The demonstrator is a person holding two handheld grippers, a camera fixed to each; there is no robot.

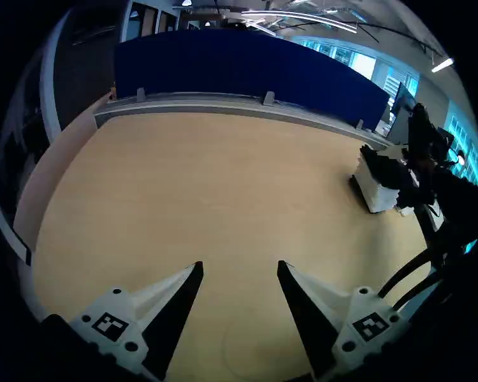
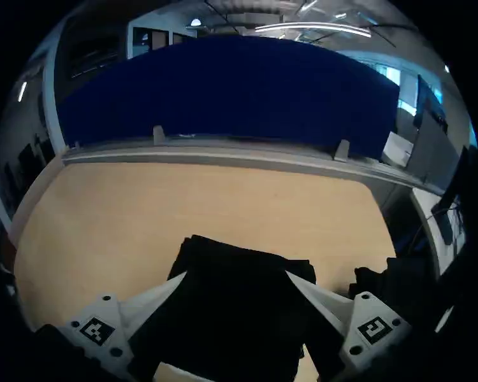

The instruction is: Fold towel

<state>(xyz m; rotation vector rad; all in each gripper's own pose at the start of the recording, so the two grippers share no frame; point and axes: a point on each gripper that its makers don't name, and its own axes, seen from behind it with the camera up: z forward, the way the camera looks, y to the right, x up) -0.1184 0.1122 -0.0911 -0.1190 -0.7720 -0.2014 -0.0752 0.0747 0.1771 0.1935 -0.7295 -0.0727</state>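
1. I am hovering the left gripper (image 1: 239, 266) over the bare table (image 1: 207, 178), tongs wide and holding nothing.
2. I am straddling the dark towel (image 2: 239, 305), which is lying on the table, with the right gripper (image 2: 238, 277), tongs wide too.
3. I am aiming to pinch one towel edge cleanly before lifting.
4. I am finding no readable writing, only square markers (image 1: 109, 325) on the fingers.

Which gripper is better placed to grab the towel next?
Right. The black towel lies between the open jaws of the right gripper; the left gripper has just wooden table between its open jaws.
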